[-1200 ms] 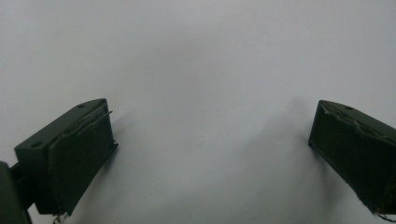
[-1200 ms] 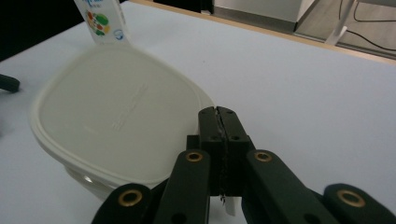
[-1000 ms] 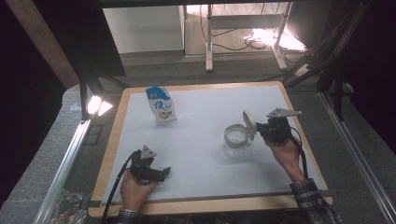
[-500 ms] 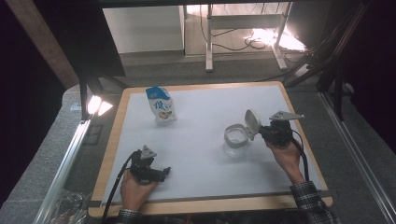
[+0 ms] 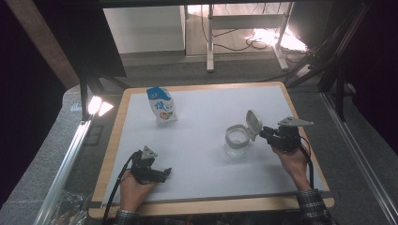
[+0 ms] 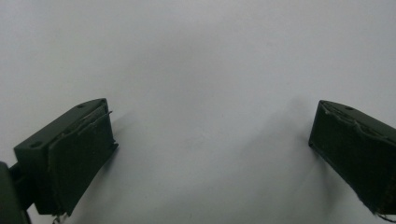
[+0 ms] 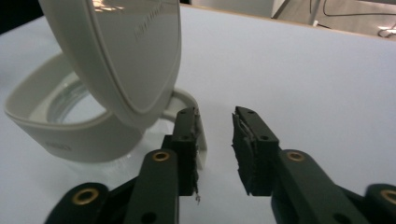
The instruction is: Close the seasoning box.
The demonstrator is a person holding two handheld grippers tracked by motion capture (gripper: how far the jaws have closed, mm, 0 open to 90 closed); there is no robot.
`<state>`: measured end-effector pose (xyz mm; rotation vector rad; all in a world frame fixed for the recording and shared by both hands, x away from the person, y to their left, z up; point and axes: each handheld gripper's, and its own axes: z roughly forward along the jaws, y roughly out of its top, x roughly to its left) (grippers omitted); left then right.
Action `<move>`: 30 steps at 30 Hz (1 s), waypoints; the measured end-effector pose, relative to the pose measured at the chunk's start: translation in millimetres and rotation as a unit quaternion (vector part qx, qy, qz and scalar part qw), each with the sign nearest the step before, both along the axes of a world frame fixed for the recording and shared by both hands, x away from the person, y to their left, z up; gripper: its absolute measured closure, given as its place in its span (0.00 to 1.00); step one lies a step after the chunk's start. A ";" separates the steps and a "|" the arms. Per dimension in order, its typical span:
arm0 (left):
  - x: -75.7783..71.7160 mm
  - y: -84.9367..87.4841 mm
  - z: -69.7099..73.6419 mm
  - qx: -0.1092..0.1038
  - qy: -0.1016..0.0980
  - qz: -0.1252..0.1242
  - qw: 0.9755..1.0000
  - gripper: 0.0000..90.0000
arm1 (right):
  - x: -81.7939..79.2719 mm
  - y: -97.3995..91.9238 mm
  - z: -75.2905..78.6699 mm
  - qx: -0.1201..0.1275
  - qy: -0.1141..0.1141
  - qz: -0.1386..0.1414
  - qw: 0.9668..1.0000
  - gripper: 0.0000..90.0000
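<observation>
On the bench's right half, the right gripper [image 5: 264,133] sits just beside the open jar [image 5: 237,140].
Its jaws have just been opening and stand a narrow gap apart with nothing between them, right next to the jar's rim [image 7: 70,135], whose hinged lid [image 7: 126,51] is tipped upright. The left gripper [image 5: 165,174] rests near the front edge, jaws wide over bare white bench [image 6: 205,70]. A blue-and-white pouch [image 5: 162,106] stands well apart, toward the back left.

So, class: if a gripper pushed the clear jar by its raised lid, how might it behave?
The jar looks empty and see-through, so probably light and apt to slide. Its lid stands open on a hinge, so a push there likely swings it rather than moving the jar.
</observation>
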<state>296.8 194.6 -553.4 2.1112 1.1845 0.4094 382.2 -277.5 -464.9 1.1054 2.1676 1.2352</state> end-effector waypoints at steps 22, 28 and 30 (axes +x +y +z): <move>17.7 7.0 17.2 -0.014 0.004 -0.011 1.000 0.06 | -19.8 -18.7 -34.1 0.003 0.032 -0.023 0.999 0.51; 29.3 10.3 21.2 -0.028 -0.003 -0.007 1.000 0.06 | -21.4 -20.9 -44.6 -0.003 0.047 -0.023 0.999 0.47; 33.0 12.6 22.2 -0.027 -0.001 -0.003 1.000 0.05 | -21.1 -20.1 -47.8 -0.012 0.053 -0.023 0.998 0.46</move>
